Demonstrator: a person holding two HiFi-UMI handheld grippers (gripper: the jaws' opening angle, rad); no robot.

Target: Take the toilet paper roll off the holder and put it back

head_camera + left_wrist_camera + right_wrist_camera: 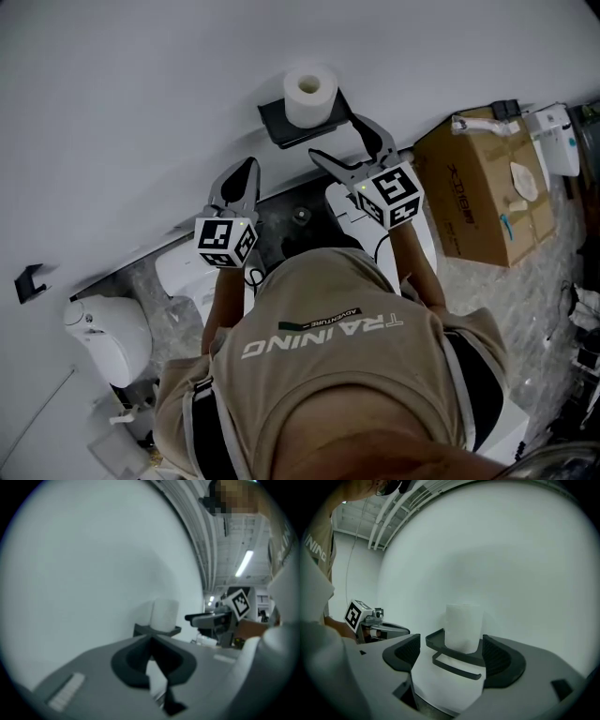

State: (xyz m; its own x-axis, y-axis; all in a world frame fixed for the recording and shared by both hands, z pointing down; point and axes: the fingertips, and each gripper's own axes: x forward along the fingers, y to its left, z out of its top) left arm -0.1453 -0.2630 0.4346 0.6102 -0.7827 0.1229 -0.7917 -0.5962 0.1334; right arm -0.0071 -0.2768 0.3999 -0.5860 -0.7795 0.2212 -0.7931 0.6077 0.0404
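Our arms both reach forward | left gripper [247, 172] pressed together, empty, raised | right gripper [336, 137] spread, aimed at toilet paper roll [309, 92] standing upright on holder [278, 125]

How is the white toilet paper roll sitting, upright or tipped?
Upright: the white toilet paper roll stands on end on the black wall holder, core upward.

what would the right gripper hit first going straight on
Likely the white toilet paper roll on the black wall holder, framed by the open jaws of the right gripper; its front rail may come first, depth unclear.
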